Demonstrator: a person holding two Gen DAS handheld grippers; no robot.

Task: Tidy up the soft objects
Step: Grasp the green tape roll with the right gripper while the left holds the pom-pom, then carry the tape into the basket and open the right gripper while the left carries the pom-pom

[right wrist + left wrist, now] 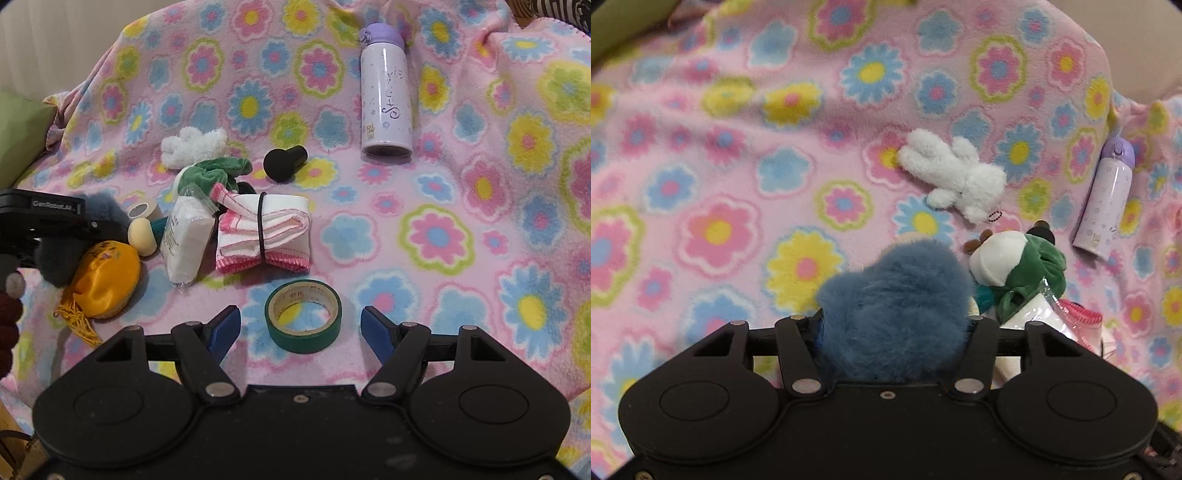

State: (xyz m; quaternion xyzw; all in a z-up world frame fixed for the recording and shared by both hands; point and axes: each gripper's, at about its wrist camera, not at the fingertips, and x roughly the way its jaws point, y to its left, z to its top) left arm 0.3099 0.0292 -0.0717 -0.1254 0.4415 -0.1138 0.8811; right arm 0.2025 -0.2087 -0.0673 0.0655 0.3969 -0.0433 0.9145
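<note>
My left gripper [894, 317] is shut on a blue furry plush [897, 310], which hides its fingers; the plush also shows in the right wrist view [59, 258]. A white plush bunny [956, 177] lies ahead on the flowered blanket [720, 147], and shows in the right wrist view [194, 146]. A green and white plush [1015, 266] lies beside the blue one, also seen from the right [214, 171]. My right gripper [301, 326] is open, with a green tape roll [303, 315] between its fingers. A folded pink-edged towel [264, 232] bound by a black band lies beyond.
A lilac bottle [386, 92] lies far right, also in the left wrist view [1104, 199]. A yellow satin pouch [103, 280], a wrapped tissue pack [186, 236], a cream knob [142, 236] and a black knob [284, 162] lie on the blanket.
</note>
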